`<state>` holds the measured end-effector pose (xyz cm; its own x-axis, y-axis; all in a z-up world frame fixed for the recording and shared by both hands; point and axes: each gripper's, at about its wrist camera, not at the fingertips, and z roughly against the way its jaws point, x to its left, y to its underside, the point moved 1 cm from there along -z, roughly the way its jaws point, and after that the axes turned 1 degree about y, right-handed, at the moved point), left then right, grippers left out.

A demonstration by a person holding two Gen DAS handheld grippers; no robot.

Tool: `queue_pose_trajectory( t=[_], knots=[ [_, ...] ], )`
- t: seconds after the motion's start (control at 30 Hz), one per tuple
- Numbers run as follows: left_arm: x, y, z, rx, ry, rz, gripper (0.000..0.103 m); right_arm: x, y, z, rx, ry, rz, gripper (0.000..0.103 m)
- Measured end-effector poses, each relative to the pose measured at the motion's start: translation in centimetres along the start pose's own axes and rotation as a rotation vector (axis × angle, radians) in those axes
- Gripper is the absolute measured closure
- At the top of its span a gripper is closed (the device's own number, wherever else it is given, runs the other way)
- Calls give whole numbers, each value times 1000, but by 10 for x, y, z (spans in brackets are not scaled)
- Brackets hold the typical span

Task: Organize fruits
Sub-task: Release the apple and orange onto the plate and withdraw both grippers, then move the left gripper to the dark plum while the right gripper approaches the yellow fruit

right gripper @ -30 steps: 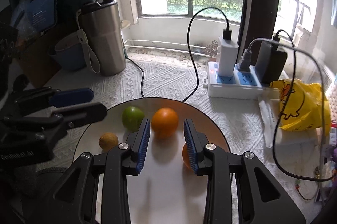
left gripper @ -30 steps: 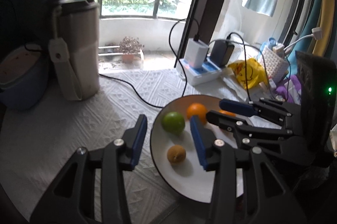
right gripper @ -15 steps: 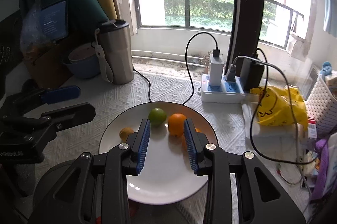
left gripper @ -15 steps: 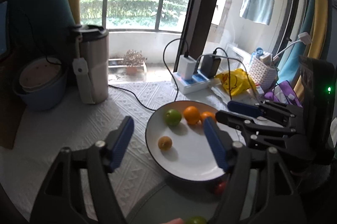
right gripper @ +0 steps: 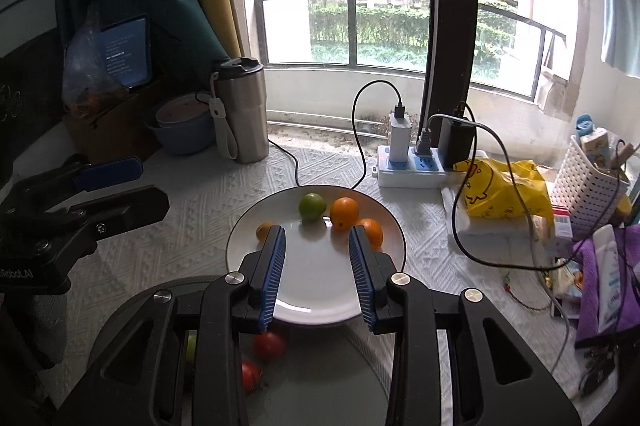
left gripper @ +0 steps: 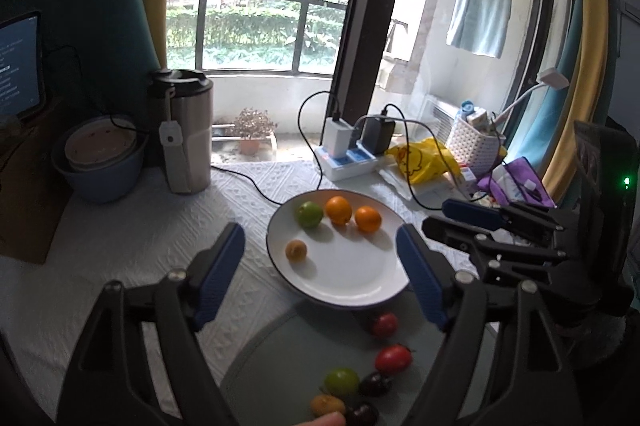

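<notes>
A white plate [left gripper: 352, 282] [right gripper: 320, 290] holds a green fruit [left gripper: 309, 214] [right gripper: 312, 206], two oranges [left gripper: 338, 209] [left gripper: 368, 219] [right gripper: 345, 213] and a small yellow fruit [left gripper: 296, 250] [right gripper: 264, 230]. In front of it a grey round mat [left gripper: 288, 358] [right gripper: 320, 378] carries red tomatoes [left gripper: 393, 357] [right gripper: 270, 344], a green fruit [left gripper: 341, 381], a yellow one and dark ones. My left gripper [left gripper: 320, 266] is open wide and empty, raised above the plate's near edge. My right gripper [right gripper: 317, 266] is open and empty above the plate.
A steel tumbler [left gripper: 186, 129] [right gripper: 242, 113] and a blue bowl [left gripper: 100, 161] stand at the back left. A power strip [right gripper: 412, 165] with chargers and cables, a yellow bag [right gripper: 504, 193] and a white basket [right gripper: 592, 185] crowd the back right.
Both grippers have pulled back and up from the plate. The left gripper has opened wider. The grey mat with small fruits has come into view.
</notes>
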<state>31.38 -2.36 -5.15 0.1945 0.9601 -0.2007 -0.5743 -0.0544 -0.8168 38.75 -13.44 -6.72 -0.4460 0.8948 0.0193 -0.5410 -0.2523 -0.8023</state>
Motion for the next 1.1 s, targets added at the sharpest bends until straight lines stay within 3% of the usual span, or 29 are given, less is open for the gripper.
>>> queue_pose_trajectory(
  t=[0.6, 1.1],
  knots=[
    [-7, 41, 35, 8, -32, 25, 23, 10, 27, 44, -21, -12, -17, 68],
    [-13, 102, 19, 150, -25, 51, 23, 16, 84, 36, 82, -43, -54, 68]
  ],
)
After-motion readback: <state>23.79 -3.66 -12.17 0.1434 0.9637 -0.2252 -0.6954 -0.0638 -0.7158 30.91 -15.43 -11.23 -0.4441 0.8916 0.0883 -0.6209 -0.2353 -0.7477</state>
